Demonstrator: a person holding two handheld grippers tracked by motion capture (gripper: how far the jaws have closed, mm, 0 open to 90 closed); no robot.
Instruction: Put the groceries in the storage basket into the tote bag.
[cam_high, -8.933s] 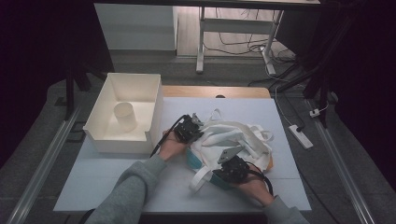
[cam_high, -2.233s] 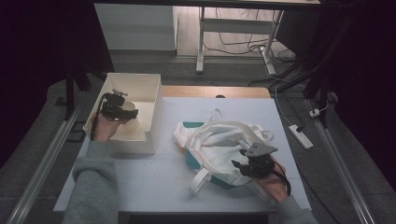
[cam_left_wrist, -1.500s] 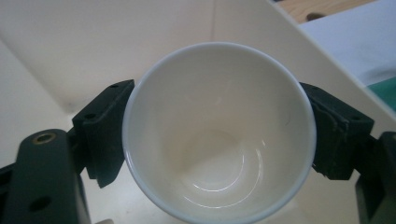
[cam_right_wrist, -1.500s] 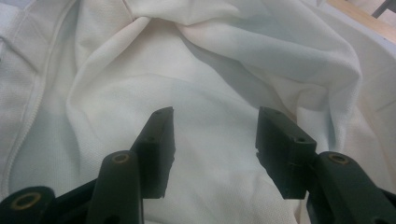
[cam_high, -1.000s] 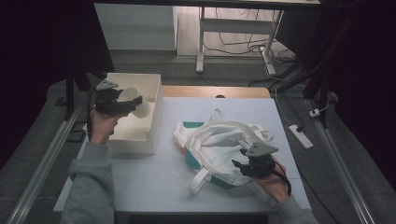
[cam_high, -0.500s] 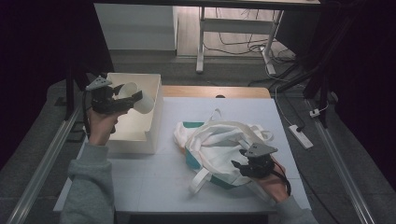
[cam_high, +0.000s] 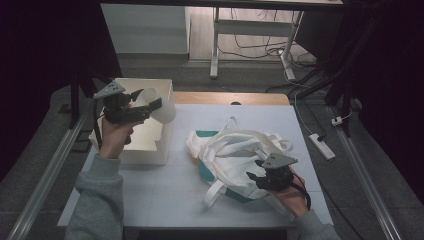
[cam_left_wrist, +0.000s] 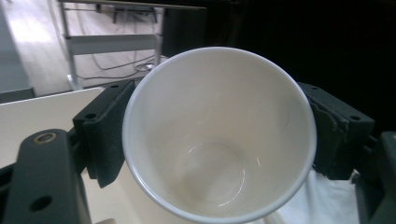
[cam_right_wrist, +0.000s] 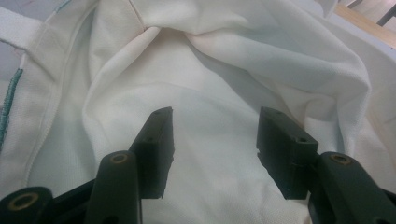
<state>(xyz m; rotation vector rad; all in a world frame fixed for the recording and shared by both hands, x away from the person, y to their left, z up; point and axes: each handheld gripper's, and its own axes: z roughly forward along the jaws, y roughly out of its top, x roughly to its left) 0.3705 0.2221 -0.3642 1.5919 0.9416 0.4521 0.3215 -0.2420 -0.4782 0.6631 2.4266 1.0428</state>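
Resting with jaws spread over the white tote bag at lower right of the high view, right gripper pinching nothing.

Farther off at upper left, left gripper squeezing a paper cup above the white box — liable to crumple or slip, thin wall, mouth tilted sideways — bag mouth slack, likely snagging the cup.

Grey sleeves; black tools, grey three-cornered top plates.

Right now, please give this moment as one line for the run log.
left claw: shut on white cup, above white box | right claw: open, over white bag | bag on table
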